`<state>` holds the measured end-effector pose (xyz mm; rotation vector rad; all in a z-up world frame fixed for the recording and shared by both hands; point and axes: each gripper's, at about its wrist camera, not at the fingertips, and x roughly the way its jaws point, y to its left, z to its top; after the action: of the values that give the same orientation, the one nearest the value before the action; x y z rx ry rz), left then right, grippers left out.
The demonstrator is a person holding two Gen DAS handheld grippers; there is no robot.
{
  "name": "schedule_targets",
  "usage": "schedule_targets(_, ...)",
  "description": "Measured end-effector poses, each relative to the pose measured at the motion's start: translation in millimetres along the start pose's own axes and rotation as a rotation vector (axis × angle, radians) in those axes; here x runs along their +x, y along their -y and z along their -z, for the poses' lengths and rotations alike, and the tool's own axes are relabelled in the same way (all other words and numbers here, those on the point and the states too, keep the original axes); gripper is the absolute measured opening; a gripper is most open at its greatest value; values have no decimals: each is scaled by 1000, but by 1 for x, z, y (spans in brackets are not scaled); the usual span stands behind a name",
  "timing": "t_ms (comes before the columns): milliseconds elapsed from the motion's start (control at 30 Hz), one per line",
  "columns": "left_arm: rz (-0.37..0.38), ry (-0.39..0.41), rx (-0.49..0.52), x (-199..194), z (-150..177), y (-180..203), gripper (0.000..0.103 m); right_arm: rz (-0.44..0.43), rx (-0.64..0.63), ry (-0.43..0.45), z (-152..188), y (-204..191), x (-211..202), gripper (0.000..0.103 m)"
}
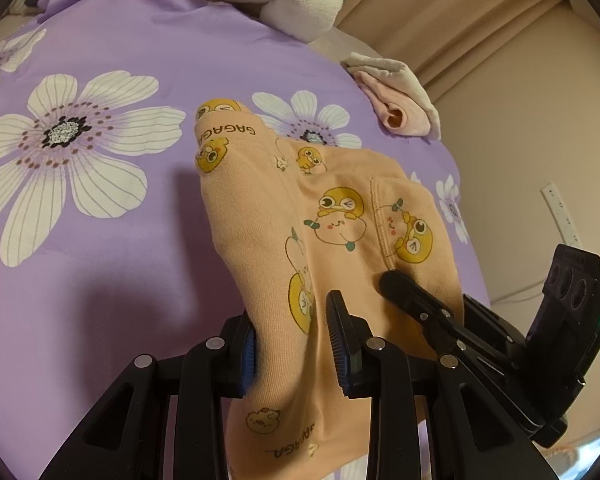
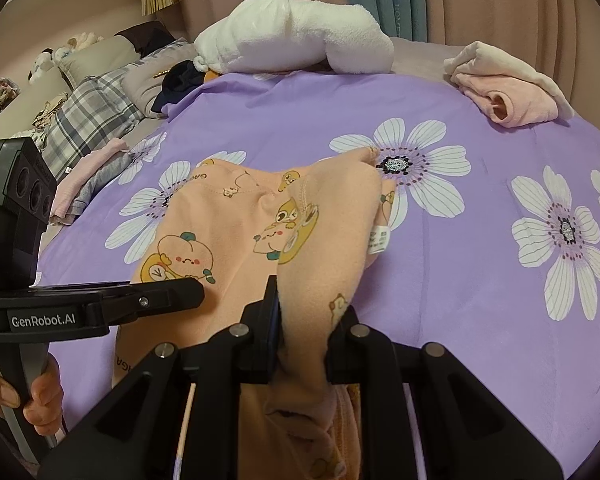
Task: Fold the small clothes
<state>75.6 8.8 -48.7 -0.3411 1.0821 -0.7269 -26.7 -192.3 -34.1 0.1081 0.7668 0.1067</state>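
Left wrist view: peach garment (image 1: pixel 340 216) is pinched by left gripper (image 1: pixel 296 344) and right gripper (image 2: pixel 302 340), both nearly closed; folding is barely begun.

Soft matt knit garment (image 1: pixel 260 240) on smooth cotton sheet (image 1: pixel 120 60).

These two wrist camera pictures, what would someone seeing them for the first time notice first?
First, the peach cartoon-print garment, lifted off the bed at its near edge, with the left gripper and the right gripper each clamped on a bunch of it. Next, the purple bedspread with big white flowers underneath. At the far edge lie a white fluffy bundle and, to its right, a folded pink cloth.
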Motion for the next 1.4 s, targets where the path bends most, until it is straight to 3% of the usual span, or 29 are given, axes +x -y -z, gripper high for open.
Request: schedule_targets(1400, -46, -54, -51, 36, -18, -21, 30, -10, 14, -83, -9, 4, 52, 18)
